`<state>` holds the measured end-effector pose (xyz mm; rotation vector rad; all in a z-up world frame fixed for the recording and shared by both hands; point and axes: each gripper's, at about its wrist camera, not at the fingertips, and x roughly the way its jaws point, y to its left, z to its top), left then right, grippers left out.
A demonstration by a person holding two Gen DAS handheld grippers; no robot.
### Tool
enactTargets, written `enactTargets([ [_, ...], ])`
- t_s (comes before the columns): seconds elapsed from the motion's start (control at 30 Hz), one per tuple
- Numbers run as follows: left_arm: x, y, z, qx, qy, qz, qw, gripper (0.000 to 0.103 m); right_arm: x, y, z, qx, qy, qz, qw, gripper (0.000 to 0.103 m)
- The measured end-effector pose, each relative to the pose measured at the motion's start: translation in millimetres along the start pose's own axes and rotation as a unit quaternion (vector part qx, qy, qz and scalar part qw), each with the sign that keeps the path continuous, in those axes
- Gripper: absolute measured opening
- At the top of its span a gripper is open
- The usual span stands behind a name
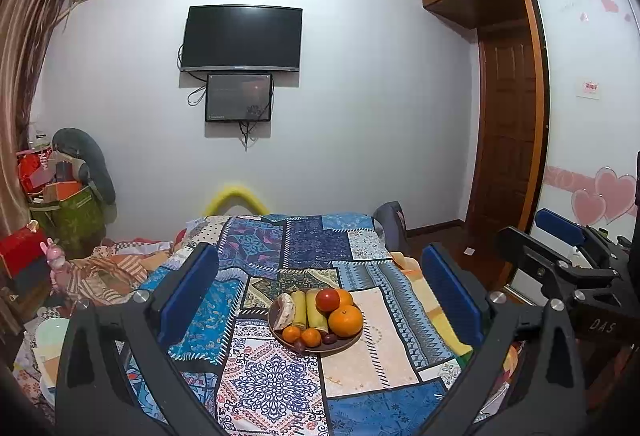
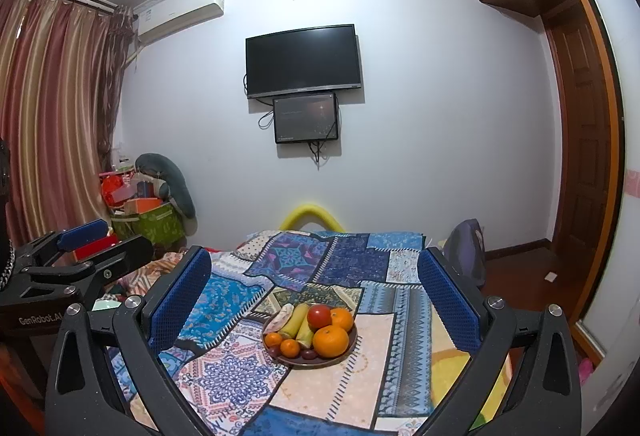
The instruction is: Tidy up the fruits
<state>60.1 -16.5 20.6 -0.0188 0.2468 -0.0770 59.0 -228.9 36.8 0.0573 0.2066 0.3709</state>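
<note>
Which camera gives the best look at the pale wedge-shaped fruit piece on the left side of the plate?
The left wrist view. There the pale cut fruit piece faces the camera, showing its brownish flesh and pale rind beside the bananas on the plate. In the right wrist view the piece appears edge-on, narrower, partly behind a banana.

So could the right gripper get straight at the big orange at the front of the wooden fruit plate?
Probably yes. The right gripper is open and empty, the big orange sits uncovered at the near edge of the wooden plate, and only patchwork blanket lies between.
</note>
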Motion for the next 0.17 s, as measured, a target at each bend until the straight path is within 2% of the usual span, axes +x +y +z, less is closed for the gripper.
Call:
enactTargets([
  [0.17, 0.1, -1.0, -0.3, 0.004, 0.0, 0.0, 1.0, 0.103, -0.1, -0.5, 0.4, 0.001, 0.0, -0.001, 1.0, 0.103],
])
